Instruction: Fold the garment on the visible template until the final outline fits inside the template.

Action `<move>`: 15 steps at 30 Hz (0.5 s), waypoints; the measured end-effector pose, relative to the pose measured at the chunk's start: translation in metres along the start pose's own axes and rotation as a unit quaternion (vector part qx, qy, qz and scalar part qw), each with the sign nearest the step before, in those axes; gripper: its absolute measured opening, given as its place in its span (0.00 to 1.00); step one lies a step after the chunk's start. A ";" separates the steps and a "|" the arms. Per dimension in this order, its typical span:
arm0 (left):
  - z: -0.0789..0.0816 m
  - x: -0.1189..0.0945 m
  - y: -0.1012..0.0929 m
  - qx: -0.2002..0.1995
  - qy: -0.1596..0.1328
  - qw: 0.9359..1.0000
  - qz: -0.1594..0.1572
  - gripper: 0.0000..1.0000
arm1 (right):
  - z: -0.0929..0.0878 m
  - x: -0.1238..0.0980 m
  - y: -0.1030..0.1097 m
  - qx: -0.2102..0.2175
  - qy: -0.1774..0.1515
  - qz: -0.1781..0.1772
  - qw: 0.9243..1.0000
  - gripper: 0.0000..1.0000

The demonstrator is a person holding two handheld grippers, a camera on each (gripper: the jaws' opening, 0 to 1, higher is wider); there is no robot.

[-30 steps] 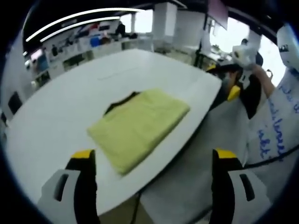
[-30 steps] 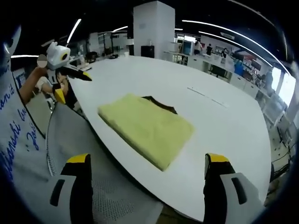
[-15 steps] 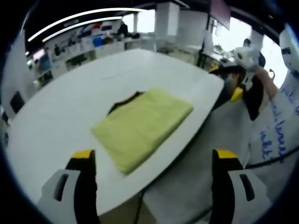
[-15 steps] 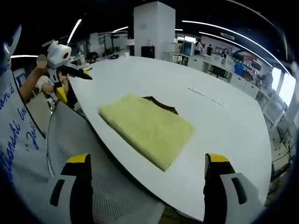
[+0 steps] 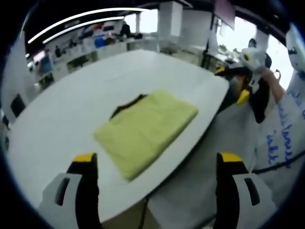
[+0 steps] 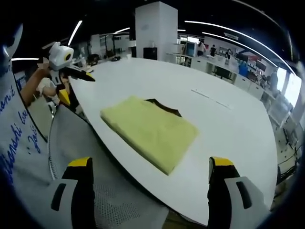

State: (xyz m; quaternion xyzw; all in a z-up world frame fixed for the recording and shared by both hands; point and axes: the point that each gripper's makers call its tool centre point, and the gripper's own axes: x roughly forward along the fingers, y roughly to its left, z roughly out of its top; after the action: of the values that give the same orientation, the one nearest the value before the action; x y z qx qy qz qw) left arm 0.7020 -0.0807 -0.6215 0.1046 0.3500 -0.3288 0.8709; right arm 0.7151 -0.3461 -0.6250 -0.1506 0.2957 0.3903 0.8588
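A yellow garment point(image 5: 143, 131) lies folded into a flat rectangle on the white table point(image 5: 71, 109), near its front edge. A dark strip of the template point(image 5: 125, 101) peeks out at the garment's far side. In the right gripper view the same folded garment point(image 6: 150, 131) covers the template point(image 6: 164, 107) except for one dark corner. My left gripper point(image 5: 155, 164) is held back off the table edge, open and holding nothing. My right gripper point(image 6: 147, 169) is likewise open, off the table, with nothing between its jaws. The right gripper point(image 5: 245, 81) also appears at the right of the left gripper view, the left gripper point(image 6: 64, 62) at the left of the right gripper view.
The person's white printed shirt point(image 5: 286, 138) and a mesh chair back point(image 6: 90, 162) sit close to the table's front edge. A white pillar point(image 6: 156, 28) and desks with people stand beyond the table.
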 end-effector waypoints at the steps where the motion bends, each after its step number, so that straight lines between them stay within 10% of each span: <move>1: 0.000 0.000 0.000 -0.001 -0.001 1.000 0.000 1.00 | 0.000 0.001 0.000 0.000 0.001 0.000 1.000 1.00; 15: -0.008 -0.001 0.003 -0.006 0.009 1.000 0.002 1.00 | -0.002 0.006 0.004 -0.004 0.008 0.009 1.000 1.00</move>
State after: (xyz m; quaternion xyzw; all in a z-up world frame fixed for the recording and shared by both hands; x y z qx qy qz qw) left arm 0.6988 -0.0749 -0.6270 0.1030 0.3594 -0.3238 0.8691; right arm 0.7141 -0.3409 -0.6309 -0.1546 0.3024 0.3978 0.8523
